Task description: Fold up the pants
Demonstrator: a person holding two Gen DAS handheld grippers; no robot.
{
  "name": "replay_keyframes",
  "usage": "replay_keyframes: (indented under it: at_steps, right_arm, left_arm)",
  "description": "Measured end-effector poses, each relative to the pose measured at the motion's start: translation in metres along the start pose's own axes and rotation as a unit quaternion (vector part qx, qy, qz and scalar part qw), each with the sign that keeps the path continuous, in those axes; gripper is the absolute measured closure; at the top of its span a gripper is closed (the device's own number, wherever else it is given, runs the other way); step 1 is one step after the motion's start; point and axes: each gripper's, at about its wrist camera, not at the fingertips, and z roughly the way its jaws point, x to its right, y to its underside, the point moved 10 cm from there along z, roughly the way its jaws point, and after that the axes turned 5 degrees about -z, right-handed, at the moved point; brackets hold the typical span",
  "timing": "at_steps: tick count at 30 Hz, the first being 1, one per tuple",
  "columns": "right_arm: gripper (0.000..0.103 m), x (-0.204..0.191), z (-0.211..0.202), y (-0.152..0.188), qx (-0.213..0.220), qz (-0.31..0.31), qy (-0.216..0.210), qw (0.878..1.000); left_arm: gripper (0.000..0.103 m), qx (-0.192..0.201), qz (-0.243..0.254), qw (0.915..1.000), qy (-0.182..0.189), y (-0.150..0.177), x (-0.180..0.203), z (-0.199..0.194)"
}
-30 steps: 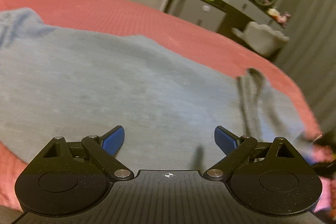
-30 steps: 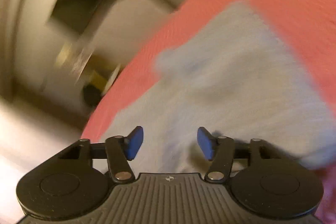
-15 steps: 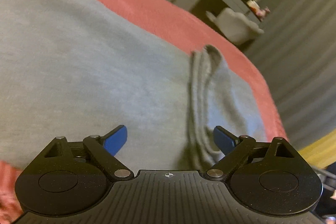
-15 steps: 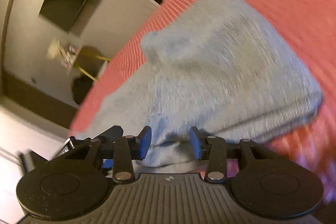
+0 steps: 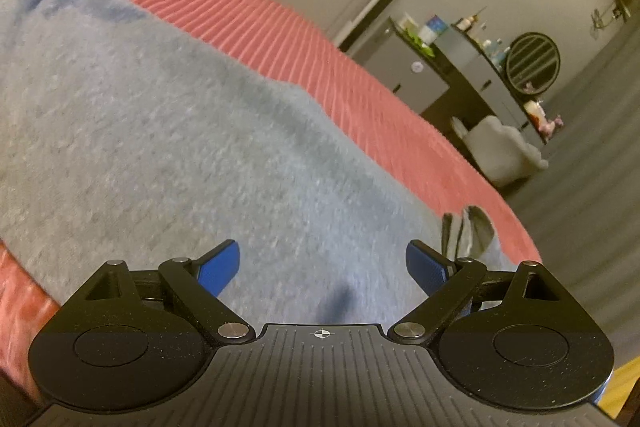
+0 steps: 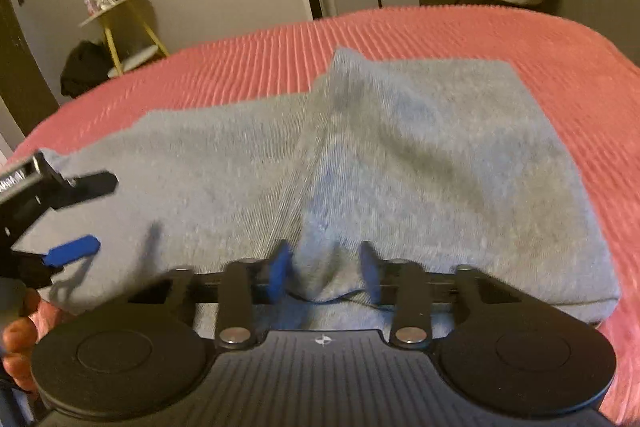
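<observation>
1. Here, we are working over grey pants [image 6: 400, 163] lying on a red bedspread [image 6: 500, 35]; in the right wrist view the cloth is filling the middle of the frame, running from the left edge across to the lower right.

2. We are holding the right gripper [image 6: 325, 273] at the near edge of the pants, bottom centre of its frame. Its blue pads [image 6: 280, 269] are sitting partly apart with a raised ridge of cloth between them; whether they are already pinching it we cannot tell, as a gap shows beside each pad.

3. We are holding the left gripper [image 5: 322, 267] with its jaws wide apart, gripping nothing. In its own view the pants [image 5: 160, 131] are spreading from the bottom centre up to the upper left, with a bunched hem [image 5: 468, 231] just right of the right pad.

4. In the right wrist view the left gripper [image 6: 76, 215] is showing at the left edge, over the left part of the cloth.

5. We are judging that the long axis of the pants is running left to right across the right wrist view, so each gripper is nearer its own end.

6. We are judging that the next fold depends on both grippers catching that near edge.
</observation>
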Motion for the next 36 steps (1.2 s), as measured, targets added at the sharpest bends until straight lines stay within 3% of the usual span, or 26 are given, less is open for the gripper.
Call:
replay_keyframes:
  at_steps: [3, 5, 10, 13, 16, 18, 20, 22, 26, 27, 29, 31, 34, 36]
  right_arm:
    - [0.095, 0.002, -0.004, 0.001, 0.004, 0.004, 0.014, 1.000]
    - [0.097, 0.002, -0.002, -0.001, -0.001, 0.009, 0.013, 1.000]
    - [0.098, -0.013, -0.018, 0.001, -0.011, 0.030, -0.045, 0.998]
    - [0.097, -0.011, -0.025, 0.011, -0.024, 0.026, -0.058, 0.998]
    - [0.088, 0.000, -0.024, 0.016, -0.036, 0.033, -0.073, 0.996]
    - [0.069, 0.008, -0.033, 0.011, -0.029, 0.075, -0.114, 0.990]
    - [0.056, 0.022, -0.043, 0.002, -0.001, 0.111, -0.135, 0.985]
    - [0.049, 0.047, -0.051, -0.003, 0.018, 0.136, -0.118, 0.984]
    - [0.049, 0.116, -0.050, 0.011, 0.023, 0.193, -0.058, 0.979]
    - [0.056, 0.135, -0.047, 0.021, 0.019, 0.226, -0.040, 0.973]
    - [0.054, 0.153, -0.051, 0.026, 0.041, 0.327, -0.099, 0.939]
    - [0.050, 0.167, -0.056, 0.025, 0.074, 0.389, -0.134, 0.909]
    - [0.048, 0.182, -0.054, 0.030, 0.086, 0.431, -0.161, 0.884]
    - [0.044, 0.189, -0.052, 0.033, 0.088, 0.465, -0.186, 0.861]
  left_arm:
    - [0.009, 0.002, 0.002, 1.0000, 0.007, -0.004, -0.005, 0.000]
    - [0.009, -0.003, -0.003, 0.9999, 0.011, -0.003, -0.003, 0.004]
    - [0.009, -0.009, -0.002, 0.9997, 0.023, -0.001, 0.001, 0.004]
    - [0.009, -0.020, 0.014, 0.9992, 0.031, 0.005, 0.008, 0.006]
    - [0.009, -0.034, 0.043, 0.9980, 0.031, 0.013, 0.015, 0.010]
    - [0.009, -0.044, 0.058, 0.9967, 0.036, 0.019, 0.020, 0.011]
    - [0.009, -0.056, 0.068, 0.9951, 0.046, 0.024, 0.025, 0.012]
    - [0.009, -0.070, 0.084, 0.9927, 0.052, 0.031, 0.032, 0.013]
    - [0.009, -0.115, 0.103, 0.9853, 0.072, 0.048, 0.052, 0.022]
    - [0.009, -0.122, 0.109, 0.9836, 0.077, 0.051, 0.060, 0.025]
    - [0.010, -0.135, 0.119, 0.9798, 0.087, 0.057, 0.077, 0.032]
    - [0.013, -0.148, 0.133, 0.9755, 0.093, 0.064, 0.093, 0.044]
    - [0.019, -0.169, 0.142, 0.9721, 0.080, 0.073, 0.108, 0.071]
    - [0.025, -0.196, 0.123, 0.9703, 0.072, 0.080, 0.112, 0.091]
